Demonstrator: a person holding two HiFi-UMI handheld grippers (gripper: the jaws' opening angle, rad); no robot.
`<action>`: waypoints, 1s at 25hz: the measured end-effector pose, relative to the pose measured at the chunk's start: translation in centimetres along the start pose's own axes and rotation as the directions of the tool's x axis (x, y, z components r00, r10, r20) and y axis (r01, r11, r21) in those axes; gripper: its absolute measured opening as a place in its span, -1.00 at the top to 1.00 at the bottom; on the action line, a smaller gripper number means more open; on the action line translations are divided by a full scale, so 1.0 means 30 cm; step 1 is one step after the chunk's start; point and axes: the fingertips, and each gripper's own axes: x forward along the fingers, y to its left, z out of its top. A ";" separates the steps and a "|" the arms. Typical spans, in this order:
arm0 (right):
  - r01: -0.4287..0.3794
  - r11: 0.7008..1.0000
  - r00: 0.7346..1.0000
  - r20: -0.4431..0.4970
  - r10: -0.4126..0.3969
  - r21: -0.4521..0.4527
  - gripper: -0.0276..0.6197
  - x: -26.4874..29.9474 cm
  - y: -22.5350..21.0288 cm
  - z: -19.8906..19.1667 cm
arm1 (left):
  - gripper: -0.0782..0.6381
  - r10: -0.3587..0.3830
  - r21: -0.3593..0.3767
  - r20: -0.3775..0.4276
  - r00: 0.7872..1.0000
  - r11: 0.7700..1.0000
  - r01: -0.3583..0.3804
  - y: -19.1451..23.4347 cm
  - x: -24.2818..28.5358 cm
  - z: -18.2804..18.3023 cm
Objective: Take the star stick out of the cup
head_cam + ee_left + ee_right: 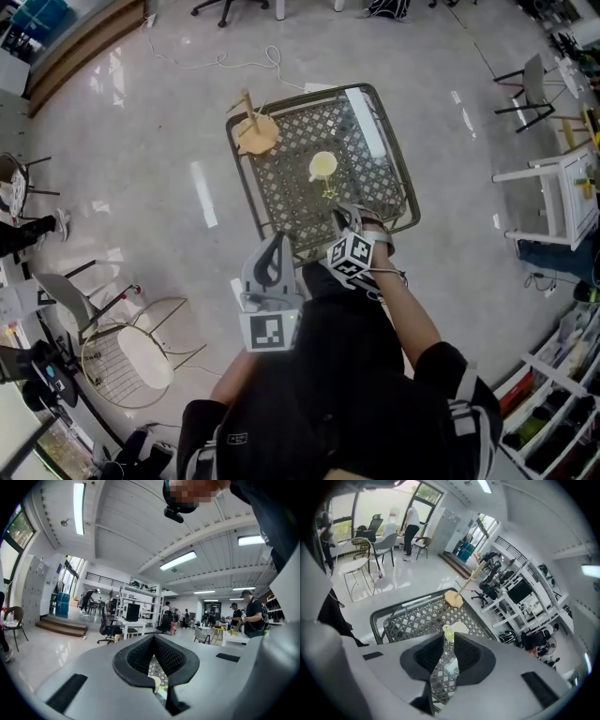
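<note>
**Right tool hovering at the cup, stick not yet out**

The right tool [449, 637] is pointing at the pale cup [322, 166] standing on the mesh surface [281, 183]. Its jaws are sitting narrowly apart, gripping nothing. The yellow-green star stick [448, 633] is showing just past their tips, against the cup. The left tool [154, 637] is hanging back near the person's body, tips pressing together, empty. A wooden stand [255, 134] is occupying the surface's far corner.
</note>
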 end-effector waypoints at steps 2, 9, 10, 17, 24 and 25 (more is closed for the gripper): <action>-0.005 0.999 1.000 -0.019 0.004 -0.054 0.75 0.045 0.004 -0.014 | 0.74 0.002 0.003 -0.009 1.000 1.000 -0.002 0.003 0.028 -0.007; 0.007 0.975 0.998 -0.066 -0.023 -0.224 0.75 0.165 -0.005 -0.045 | 0.74 0.034 0.000 -0.031 0.999 0.999 -0.034 0.035 0.110 -0.023; 0.003 0.971 0.997 -0.069 -0.019 -0.238 0.75 0.178 -0.005 -0.043 | 0.74 0.042 0.001 -0.033 0.999 0.999 -0.042 0.044 0.120 -0.024; -0.045 0.956 0.999 -0.041 0.034 -0.288 0.76 0.205 0.015 -0.010 | 0.74 0.082 0.001 -0.048 0.996 0.997 -0.082 0.070 0.183 -0.019; -0.072 0.951 0.997 -0.032 0.066 -0.300 0.76 0.210 0.027 0.008 | 0.74 0.091 -0.009 -0.043 0.995 0.996 -0.091 0.078 0.215 -0.021; -0.073 0.949 0.997 -0.030 0.067 -0.305 0.75 0.210 0.027 0.011 | 0.74 0.091 -0.009 -0.043 0.995 0.996 -0.092 0.079 0.218 -0.020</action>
